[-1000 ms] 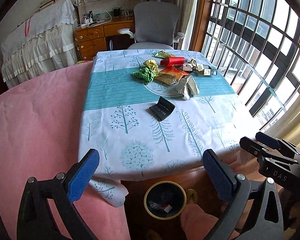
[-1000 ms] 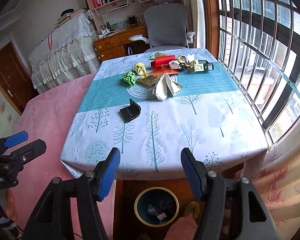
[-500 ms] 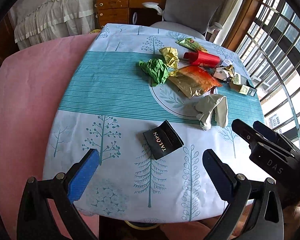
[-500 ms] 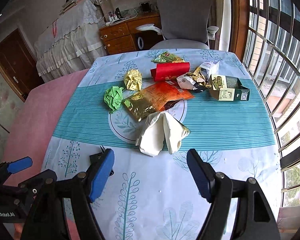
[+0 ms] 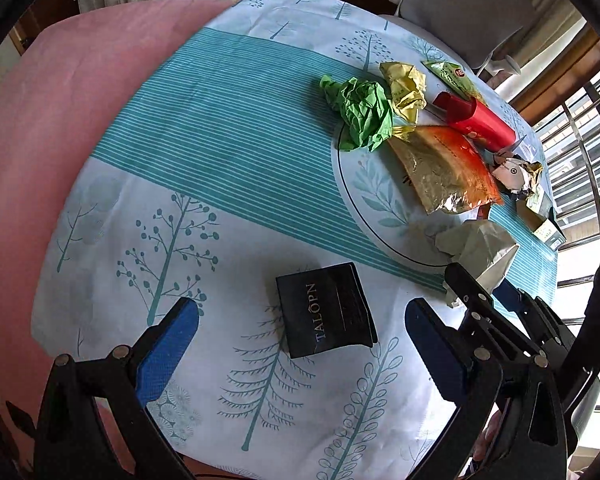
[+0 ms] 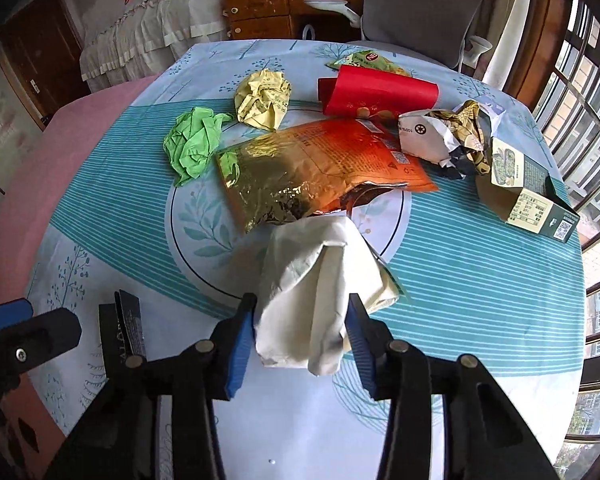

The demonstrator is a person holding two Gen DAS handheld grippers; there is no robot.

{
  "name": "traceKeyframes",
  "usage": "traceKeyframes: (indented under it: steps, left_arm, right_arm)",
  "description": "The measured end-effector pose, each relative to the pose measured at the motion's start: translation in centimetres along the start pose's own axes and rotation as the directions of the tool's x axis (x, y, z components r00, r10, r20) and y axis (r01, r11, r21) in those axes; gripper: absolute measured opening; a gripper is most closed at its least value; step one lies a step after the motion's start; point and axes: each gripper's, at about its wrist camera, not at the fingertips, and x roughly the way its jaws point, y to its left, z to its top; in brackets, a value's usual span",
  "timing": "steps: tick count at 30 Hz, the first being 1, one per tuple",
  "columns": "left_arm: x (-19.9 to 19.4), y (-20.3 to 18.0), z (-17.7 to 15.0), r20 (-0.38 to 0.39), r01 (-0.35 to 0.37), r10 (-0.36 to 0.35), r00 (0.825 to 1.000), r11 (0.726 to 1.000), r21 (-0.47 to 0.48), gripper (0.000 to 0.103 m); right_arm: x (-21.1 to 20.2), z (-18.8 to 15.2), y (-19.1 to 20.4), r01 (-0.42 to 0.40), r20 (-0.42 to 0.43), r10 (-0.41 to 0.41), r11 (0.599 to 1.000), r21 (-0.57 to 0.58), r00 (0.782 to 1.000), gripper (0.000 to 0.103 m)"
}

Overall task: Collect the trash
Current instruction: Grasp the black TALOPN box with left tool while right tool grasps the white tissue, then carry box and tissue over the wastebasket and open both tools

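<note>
Trash lies on the tree-print tablecloth [image 5: 228, 184]. A black TALOPN package [image 5: 326, 314] lies flat between the wide-open jaws of my left gripper [image 5: 300, 344]. A cream crumpled paper bag [image 6: 320, 284] sits between the blue pads of my right gripper [image 6: 300, 344], which is open and close around its near end. Beyond are an orange-gold foil bag [image 6: 316, 164], a green paper ball [image 6: 192, 144], a yellow paper ball [image 6: 264, 98], a red sleeve [image 6: 376, 92], a white crumpled wrapper [image 6: 440, 136] and a green carton [image 6: 528, 192].
A pink cloth [image 5: 40, 128] covers the surface left of the tablecloth. A grey office chair [image 6: 416, 4] and wooden desk [image 6: 268, 12] stand beyond the table's far edge. Barred windows [image 6: 580, 92] run along the right.
Both grippers moved forward and down over the table. The bin under the front edge left view. The left jaws now flank the black package and the right jaws narrowed around the cream bag.
</note>
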Motion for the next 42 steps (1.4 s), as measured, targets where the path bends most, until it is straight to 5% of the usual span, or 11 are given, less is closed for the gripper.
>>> traceKeyframes:
  steps: [3, 12, 17, 19, 25, 32, 42]
  left_arm:
    - [1.7, -0.1, -0.1, -0.035, -0.013, 0.012, 0.999, 1.0, -0.022, 0.102]
    - [5.3, 0.4, -0.6, -0.108, -0.047, 0.036, 0.993, 0.994, -0.101, 0.1]
    - [5.6, 0.1, -0.9, -0.107, -0.054, 0.045, 0.993, 0.995, -0.083, 0.069]
    - [5.4, 0.1, -0.9, -0.102, -0.053, 0.046, 0.994, 0.996, -0.07, 0.045]
    - [3.6, 0.1, -1.0, -0.082, -0.03, 0.027, 0.996, 0.999, -0.042, 0.042]
    - [-1.3, -0.5, -2.3, 0.005, -0.013, 0.012, 1.0, 0.992, 0.129, 0.042]
    - [-8.5, 4.6, -7.0, 0.055, 0.034, -0.053, 0.997, 0.953, 0.3, 0.042]
  right_arm:
    - [-0.6, -0.1, -0.6, -0.037, 0.014, 0.037, 0.999, -0.026, 0.999, 0.03]
    - [-1.2, -0.4, -2.0, -0.116, 0.024, 0.117, 0.992, -0.04, 0.993, 0.027]
    - [-1.3, -0.4, -2.0, -0.12, 0.025, 0.121, 0.992, -0.047, 0.992, 0.026]
    - [-1.4, -0.4, -2.1, -0.123, 0.025, 0.124, 0.992, -0.039, 0.992, 0.025]
    - [-2.4, -0.5, -2.6, -0.148, 0.039, 0.148, 0.989, 0.001, 0.988, 0.023]
    - [-5.5, -1.6, -2.6, -0.167, 0.078, 0.163, 0.985, 0.049, 0.984, 0.022]
    - [-8.3, -6.4, -1.7, -0.064, 0.105, 0.047, 0.984, 0.165, 0.993, 0.021]
